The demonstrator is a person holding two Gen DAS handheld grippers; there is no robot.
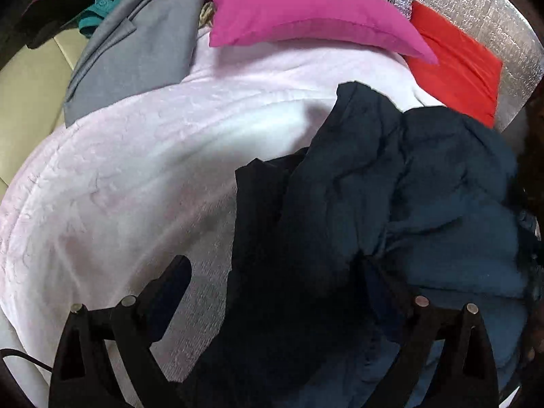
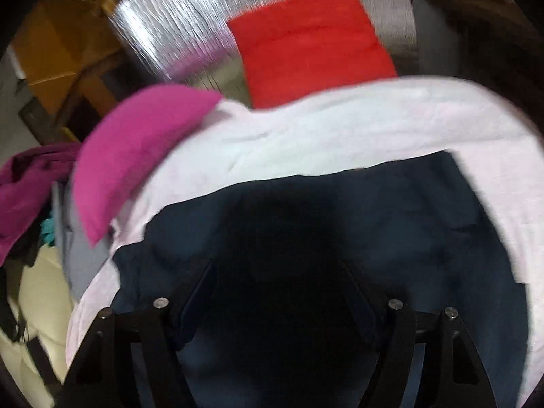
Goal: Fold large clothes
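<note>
A dark navy garment (image 1: pixel 391 187) lies crumpled on a pale pink blanket (image 1: pixel 136 170) in the left wrist view. My left gripper (image 1: pixel 275 268) is open just above it, and dark cloth lies between and under its fingers (image 1: pixel 176 272). In the right wrist view the same navy garment (image 2: pixel 374 210) lies spread flatter on the pink blanket (image 2: pixel 340 125). My right gripper (image 2: pixel 278 272) is open and hovers close over the garment, casting a dark shadow on it. Neither gripper holds cloth.
A magenta pillow (image 1: pixel 299 3) and a red cloth (image 1: pixel 455 64) lie at the blanket's far edge, with silver foil sheeting (image 1: pixel 476 6) behind. A grey garment (image 1: pixel 136 44) and a beige cushion (image 1: pixel 23 85) lie at the left. Cardboard boxes (image 2: pixel 61 44) stand at the back left.
</note>
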